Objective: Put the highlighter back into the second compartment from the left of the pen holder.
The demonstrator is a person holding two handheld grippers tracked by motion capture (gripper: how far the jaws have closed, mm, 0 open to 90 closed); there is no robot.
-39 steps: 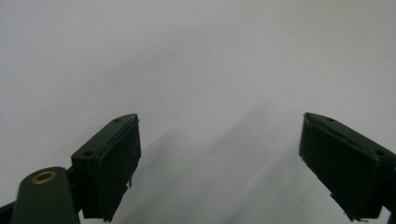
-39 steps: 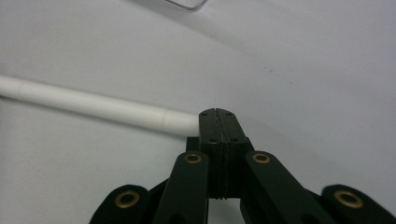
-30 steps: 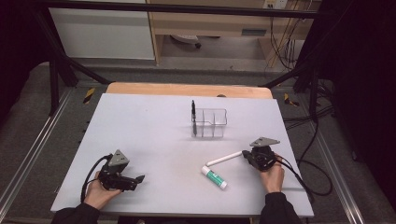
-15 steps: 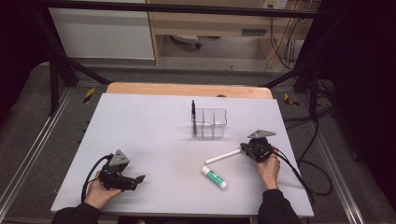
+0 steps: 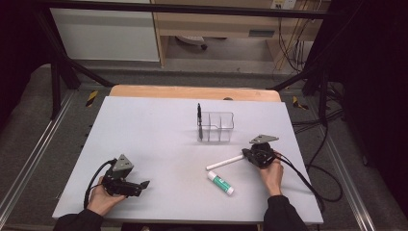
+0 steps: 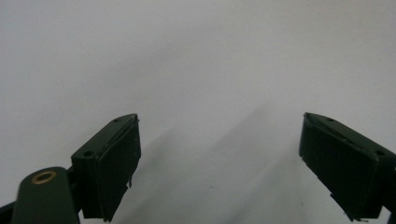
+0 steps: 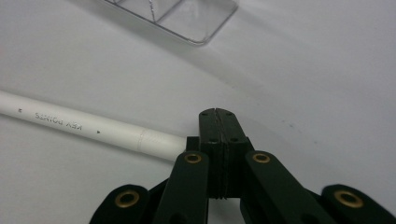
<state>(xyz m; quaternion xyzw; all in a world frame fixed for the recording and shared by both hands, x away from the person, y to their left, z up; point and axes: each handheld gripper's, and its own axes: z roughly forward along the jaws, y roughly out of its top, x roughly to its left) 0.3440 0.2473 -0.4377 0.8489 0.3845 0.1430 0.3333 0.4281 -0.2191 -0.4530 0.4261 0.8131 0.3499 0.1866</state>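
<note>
Shifting since a second ago: the right gripper (image 5: 246,155) has slid a little toward the far left, nearer the clear organizer (image 5: 217,126), and the white pen (image 5: 225,162) has gone along with it.
Meaning for the work: my reading is that the pen is being brought toward the organizer. It is not in there yet.
White pen: low over the table (image 5: 144,125), or on it, right of centre. It slants from near left to far right, with its far end at the right gripper. The glue stick (image 5: 221,183) lies just nearer, apart from it.
Right gripper: jaws pressed flat together in the right gripper view (image 7: 217,112). The pen (image 7: 84,123) ends against the left jaw's side, and whether it is pinched there I cannot tell.
Right hand (image 5: 272,173): reaches in from the near edge, with the gripper pointing left along the pen.
Left gripper (image 5: 142,185): jaws wide apart with nothing between them (image 6: 219,119). It is parked at the near left and has not moved.
Organizer: a black pen (image 5: 198,118) stands upright at its left end.
</note>
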